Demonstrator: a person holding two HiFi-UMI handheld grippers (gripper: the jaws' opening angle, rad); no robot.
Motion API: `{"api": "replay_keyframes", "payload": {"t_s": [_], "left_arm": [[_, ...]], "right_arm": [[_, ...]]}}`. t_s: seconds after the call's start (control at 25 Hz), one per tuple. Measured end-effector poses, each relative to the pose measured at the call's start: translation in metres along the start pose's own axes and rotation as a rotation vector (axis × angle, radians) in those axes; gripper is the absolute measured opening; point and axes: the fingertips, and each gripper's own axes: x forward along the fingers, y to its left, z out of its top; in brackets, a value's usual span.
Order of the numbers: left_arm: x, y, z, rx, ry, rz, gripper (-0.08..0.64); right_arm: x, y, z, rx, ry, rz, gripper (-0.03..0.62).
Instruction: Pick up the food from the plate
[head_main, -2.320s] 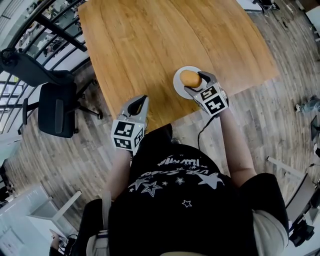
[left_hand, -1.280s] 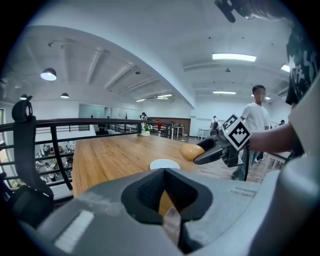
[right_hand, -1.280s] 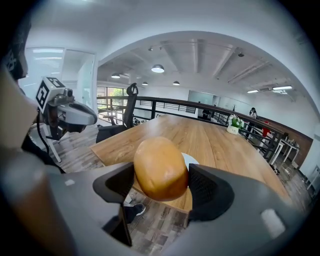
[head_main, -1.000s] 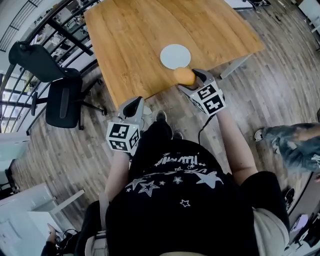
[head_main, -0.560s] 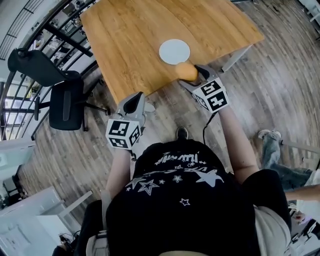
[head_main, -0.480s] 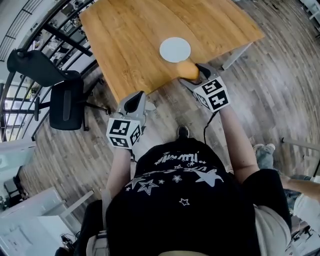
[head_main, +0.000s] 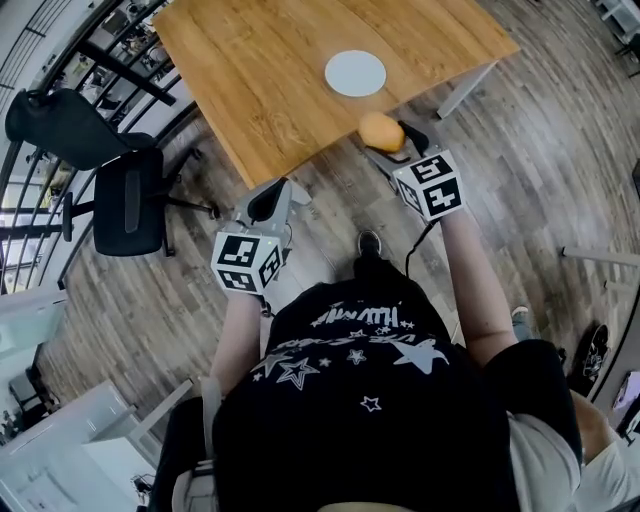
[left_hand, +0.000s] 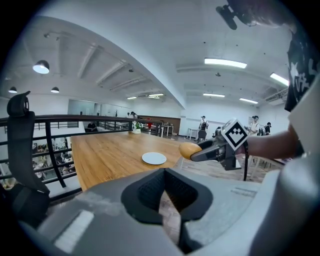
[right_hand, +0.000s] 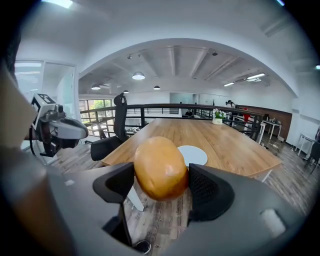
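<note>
Clearly the right gripper (head_main: 394, 141) is clenched on the food (right_hand: 160, 167), its jaws pressing opposite flanks across the widest part, probably so the round, smooth lump cannot roll or slip out. Outward from there, the bare white plate (head_main: 355, 73) lies at about eleven o'clock of the food on the wooden table (head_main: 260, 90), while the food itself hangs beyond the table's near edge over the floor (head_main: 560, 150), so the pick looks done. At eight o'clock the left gripper (head_main: 284, 189) is closed on nothing, seemingly held aside out of the way.
</note>
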Motion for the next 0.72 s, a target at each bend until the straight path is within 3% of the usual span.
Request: {"api": "replay_keyframes", "payload": {"t_s": [0.72], "left_arm": [[-0.072,0.001,-0.011,0.033,-0.050,-0.088,0.002]], "right_arm": [[-0.042,0.084,0.006,-0.035,-0.018,-0.082,0.339]]}}
